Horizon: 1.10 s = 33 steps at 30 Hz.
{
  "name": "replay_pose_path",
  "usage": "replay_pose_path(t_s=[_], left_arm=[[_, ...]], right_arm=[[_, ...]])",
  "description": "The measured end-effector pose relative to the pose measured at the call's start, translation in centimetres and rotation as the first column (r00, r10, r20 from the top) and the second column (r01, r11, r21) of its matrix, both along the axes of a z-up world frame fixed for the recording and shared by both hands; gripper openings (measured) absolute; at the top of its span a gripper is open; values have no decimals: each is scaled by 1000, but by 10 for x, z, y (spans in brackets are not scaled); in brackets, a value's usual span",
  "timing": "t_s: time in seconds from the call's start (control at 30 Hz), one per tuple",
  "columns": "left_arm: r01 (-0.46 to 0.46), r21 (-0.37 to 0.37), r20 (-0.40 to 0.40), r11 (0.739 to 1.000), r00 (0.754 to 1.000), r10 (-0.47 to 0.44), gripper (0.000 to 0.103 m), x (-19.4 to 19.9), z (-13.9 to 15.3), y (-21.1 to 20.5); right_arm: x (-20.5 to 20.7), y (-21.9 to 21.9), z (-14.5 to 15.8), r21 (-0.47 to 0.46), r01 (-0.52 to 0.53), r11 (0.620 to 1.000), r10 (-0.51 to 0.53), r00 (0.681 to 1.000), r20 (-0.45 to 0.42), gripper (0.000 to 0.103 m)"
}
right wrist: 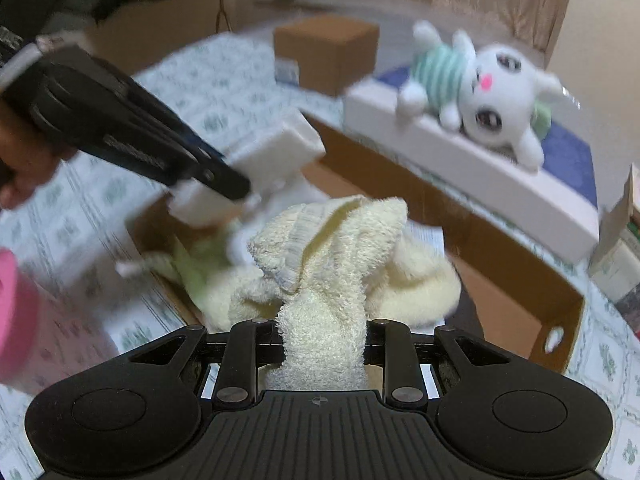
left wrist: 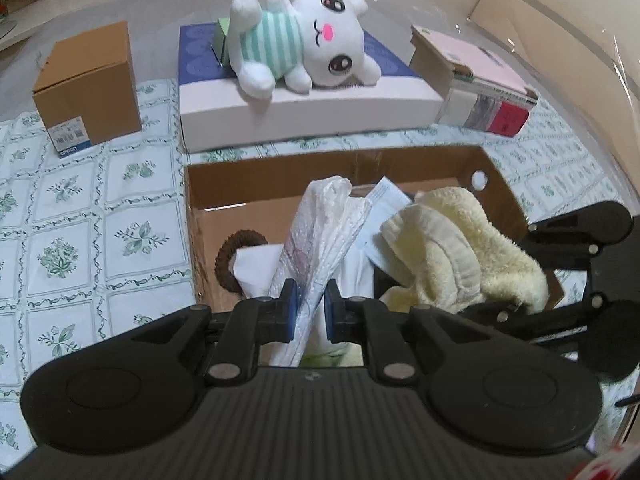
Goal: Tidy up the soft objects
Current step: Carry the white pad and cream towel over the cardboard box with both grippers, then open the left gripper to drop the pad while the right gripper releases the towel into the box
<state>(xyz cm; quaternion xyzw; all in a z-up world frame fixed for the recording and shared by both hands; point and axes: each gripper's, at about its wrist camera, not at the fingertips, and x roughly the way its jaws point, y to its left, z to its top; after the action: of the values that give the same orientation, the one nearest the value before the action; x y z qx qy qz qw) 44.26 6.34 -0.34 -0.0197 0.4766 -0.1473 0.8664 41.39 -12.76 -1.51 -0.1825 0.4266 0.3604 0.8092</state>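
An open brown cardboard box [left wrist: 400, 168] sits on the floral tablecloth and holds soft items. My left gripper [left wrist: 310, 312] is shut on a white folded tissue pack [left wrist: 320, 232] standing in the box. A cream fluffy towel [left wrist: 460, 256] lies at the box's right, with a brown hair tie [left wrist: 230, 256] at its left. My right gripper [right wrist: 324, 340] is shut on the cream towel [right wrist: 332, 248] above the box [right wrist: 520, 304]. The left gripper's body [right wrist: 120, 128] shows blurred at left in the right wrist view. A white plush cat [left wrist: 304, 40] lies on a white and blue box [left wrist: 304, 112].
A closed brown carton [left wrist: 90, 88] stands at the back left. A stack of books and a pink-topped box [left wrist: 476, 80] sits at the back right. A pink object [right wrist: 12, 304] is at the left edge of the right wrist view. A beige wall rises behind.
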Motion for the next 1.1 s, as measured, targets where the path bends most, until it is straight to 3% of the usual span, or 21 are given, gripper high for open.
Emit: replay_pose_path(t_s=[0.2,0.37,0.57,0.7,0.97,1.1], left_arm=[[-8,57,5,998,1000,8,12,6,-11,-4],[-13,76,-11,997,1000,14,12,10,-19,-6],[-16,50,-20,999,1000,18,17,8,-15,-3],[-25,47,-7,999,1000,26,27,4,-5,0],[-36,67,44,997,999,33,45,-19,22,1],[-63,26,94,998,994,60,63,-39,42,6]], right_arm=[[17,-19,-19,-84,100,991,-100,995,1,26],[22,-24,-23,-7,131,991,-131,990,-48,28],[20,-27,-13,63,160,985,-158,987,-42,51],[20,-42,-1,151,221,963,-216,975,-47,67],[3,-64,30,218,284,934,-283,958,-40,71],[-13,-72,44,226,320,920,-320,947,-40,71]])
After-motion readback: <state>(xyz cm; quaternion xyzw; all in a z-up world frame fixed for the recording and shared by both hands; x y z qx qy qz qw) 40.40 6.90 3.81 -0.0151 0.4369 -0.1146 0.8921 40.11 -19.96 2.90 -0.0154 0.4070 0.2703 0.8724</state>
